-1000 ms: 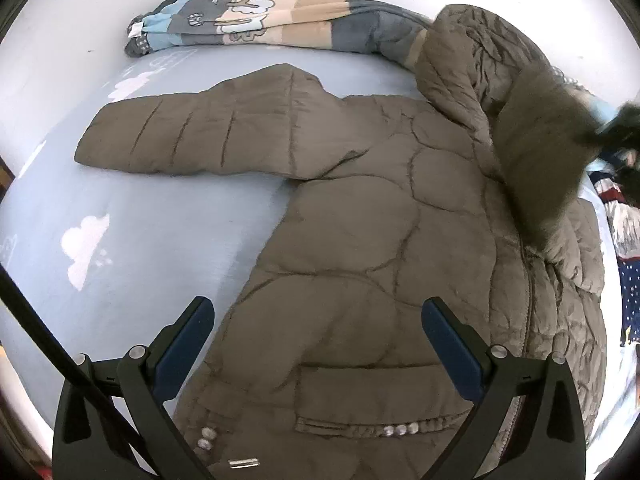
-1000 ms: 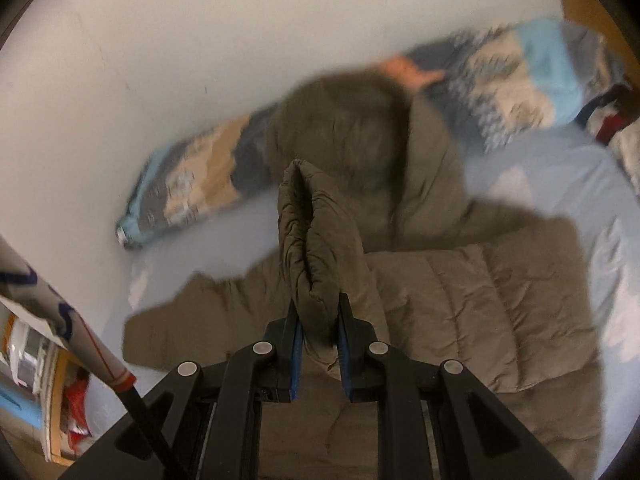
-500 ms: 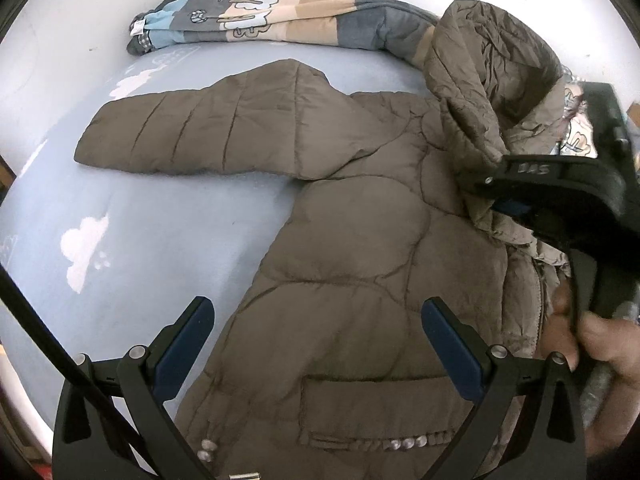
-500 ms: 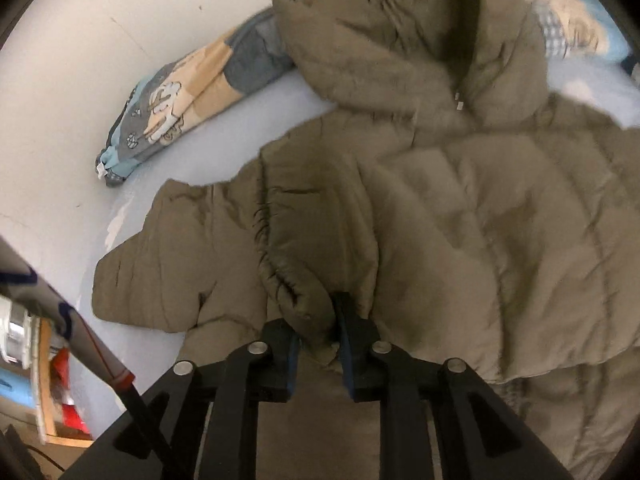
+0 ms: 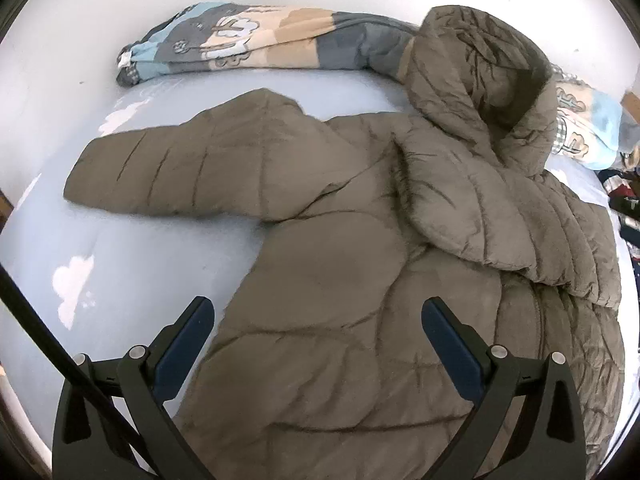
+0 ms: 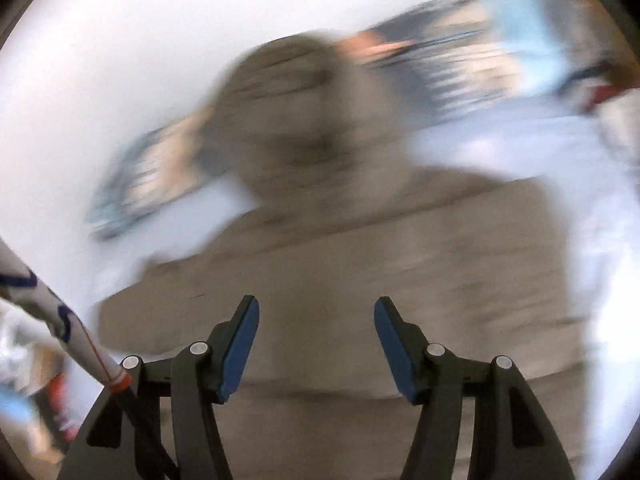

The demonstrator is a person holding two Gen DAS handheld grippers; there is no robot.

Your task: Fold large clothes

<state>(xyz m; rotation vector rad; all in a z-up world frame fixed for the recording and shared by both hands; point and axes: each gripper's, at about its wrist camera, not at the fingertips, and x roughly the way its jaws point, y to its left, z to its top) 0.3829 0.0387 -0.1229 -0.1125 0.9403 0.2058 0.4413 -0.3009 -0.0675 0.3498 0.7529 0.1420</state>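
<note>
Brown puffer jacket [image 5: 352,280] spread mid-bed [image 5: 132,248], hood toward the far edge by the patterned blanket [image 5: 256,40], its sleeve [image 5: 472,204], pinched earlier, now dropped across the chest, right gripper [image 6: 316,344] opening, empty, left gripper [image 5: 316,344] spread wide above the hem.

We see an olive-brown quilted jacket [image 5: 360,280] on a pale blue sheet [image 5: 140,248] printed with white clouds, a rolled blanket [image 5: 256,44] banded in light blue, grey, cream and tan behind it, and dark blue pads [image 6: 240,344] on black grippers.
</note>
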